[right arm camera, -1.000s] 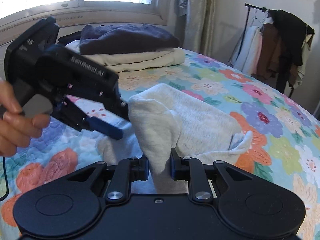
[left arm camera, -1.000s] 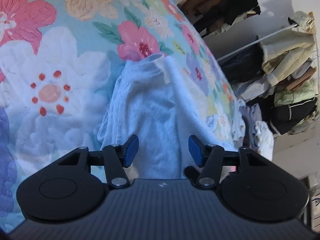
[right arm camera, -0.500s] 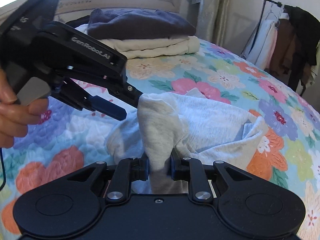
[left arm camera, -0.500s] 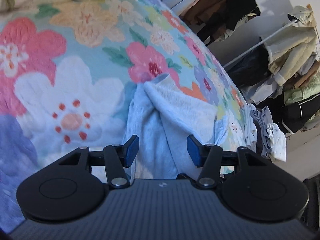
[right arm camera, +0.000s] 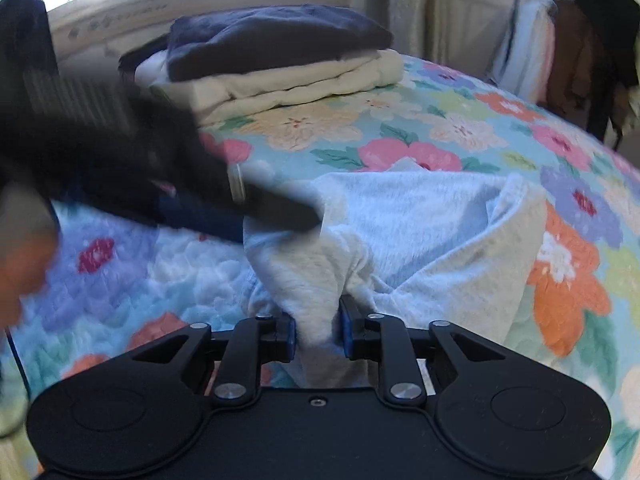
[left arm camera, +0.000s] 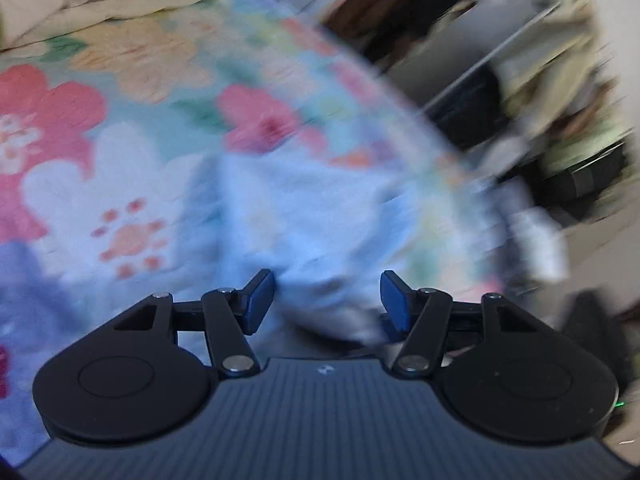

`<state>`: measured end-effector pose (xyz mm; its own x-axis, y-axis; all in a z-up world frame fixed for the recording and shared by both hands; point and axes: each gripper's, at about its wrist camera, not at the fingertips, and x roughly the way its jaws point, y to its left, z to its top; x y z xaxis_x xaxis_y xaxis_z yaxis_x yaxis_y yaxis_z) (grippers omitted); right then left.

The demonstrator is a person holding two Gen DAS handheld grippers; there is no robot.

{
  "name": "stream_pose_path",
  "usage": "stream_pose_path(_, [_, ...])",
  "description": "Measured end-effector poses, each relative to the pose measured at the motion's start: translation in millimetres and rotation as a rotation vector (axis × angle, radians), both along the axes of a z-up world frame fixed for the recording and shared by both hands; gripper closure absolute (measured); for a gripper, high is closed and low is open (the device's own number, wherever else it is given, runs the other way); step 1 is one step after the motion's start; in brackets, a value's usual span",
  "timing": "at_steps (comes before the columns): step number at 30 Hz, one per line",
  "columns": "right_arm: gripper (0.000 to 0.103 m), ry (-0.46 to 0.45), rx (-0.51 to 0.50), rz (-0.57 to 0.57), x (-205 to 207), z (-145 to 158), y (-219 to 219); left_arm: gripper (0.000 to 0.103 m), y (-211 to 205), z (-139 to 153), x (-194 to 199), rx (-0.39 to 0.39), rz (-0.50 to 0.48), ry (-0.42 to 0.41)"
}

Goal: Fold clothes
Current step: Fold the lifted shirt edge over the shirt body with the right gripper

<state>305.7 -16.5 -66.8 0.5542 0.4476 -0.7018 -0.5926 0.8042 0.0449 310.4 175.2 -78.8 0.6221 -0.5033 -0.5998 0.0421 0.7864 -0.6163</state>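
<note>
A light grey garment [right arm camera: 420, 224] lies bunched on the floral bedspread [right arm camera: 460, 128]. My right gripper [right arm camera: 318, 334] is shut on a fold of it and holds that fold slightly raised. My left gripper [left arm camera: 327, 295] is open, its blue pads either side of the garment [left arm camera: 304, 216], low over the cloth; the view is motion-blurred. In the right wrist view the left gripper [right arm camera: 280, 210] shows as a dark blur reaching the garment's left edge.
A stack of folded clothes, dark navy [right arm camera: 276, 36] on cream [right arm camera: 296, 80], sits at the bed's far end by the window. A clothes rack [right arm camera: 580, 52] stands to the right. Shelves with piled clothes [left arm camera: 560, 100] stand beyond the bed.
My left gripper has moved quickly down toward the garment, still open. My right gripper has lowered with the fold in it, and the garment lies flatter.
</note>
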Motion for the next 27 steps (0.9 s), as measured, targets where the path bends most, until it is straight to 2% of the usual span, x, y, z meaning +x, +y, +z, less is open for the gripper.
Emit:
stream_pose_path(1, [0.068, 0.022, 0.031, -0.013, -0.9, 2.3, -4.6, 0.041, -3.2, -4.9, 0.6, 0.042, 0.009, 0.027])
stream_pose_path(3, [0.067, 0.061, 0.079, -0.035, -7.1, 10.5, -16.3, 0.041, -1.2, -8.4, 0.2, 0.036, 0.011, 0.027])
stream_pose_path(5, [0.068, 0.072, 0.13, -0.06, -14.5, 25.2, -34.2, 0.041, -5.8, -5.0, 0.4, 0.131, 0.009, 0.018])
stream_pose_path(7, [0.066, 0.08, 0.249, -0.157, -14.9, 38.9, -65.8, 0.041, -14.2, -5.5, -0.4, 0.224, 0.003, 0.01])
stream_pose_path(9, [0.066, 0.146, 0.358, -0.247, -0.8, 39.7, -96.1, 0.041, -16.9, -8.5, -0.8, 0.228, 0.012, 0.023])
stream_pose_path(10, [0.066, 0.164, 0.363, -0.279, 7.9, 36.1, -104.0, 0.041, -15.7, -9.7, -0.4, 0.219, 0.021, 0.035])
stream_pose_path(14, [0.065, 0.143, 0.281, -0.37, 39.6, 18.3, -108.5, 0.041, -7.8, -16.8, 1.6, 0.158, 0.045, 0.1])
stream_pose_path(18, [0.065, 0.114, 0.27, -0.36, 63.7, 8.1, -96.0, 0.041, -0.5, -17.1, 3.3, 0.125, 0.034, 0.133])
stream_pose_path(20, [0.065, 0.104, 0.194, -0.343, 74.6, 2.1, -81.9, 0.042, -0.4, -12.0, 1.8, 0.13, 0.015, 0.092])
stream_pose_path(22, [0.065, 0.076, 0.1, -0.328, 79.3, -3.4, -68.8, 0.044, 1.2, -3.1, -2.2, 0.092, 0.006, 0.038])
stream_pose_path(23, [0.065, 0.061, 0.065, -0.323, 79.5, -6.0, -64.0, 0.044, 4.2, 2.0, -4.4, 0.04, 0.004, 0.01])
stream_pose_path(25, [0.065, 0.053, 0.069, -0.326, 77.8, -7.4, -65.2, 0.043, 11.7, 11.1, -7.7, -0.081, 0.0, -0.045])
stream_pose_path(26, [0.065, 0.05, 0.073, -0.328, 77.1, -7.9, -66.1, 0.043, 13.0, 13.7, -7.8, -0.1, 0.001, -0.059])
stream_pose_path(27, [0.065, 0.055, 0.083, -0.328, 77.2, -7.5, -68.4, 0.043, 11.0, 15.2, -8.0, -0.083, -0.006, -0.073])
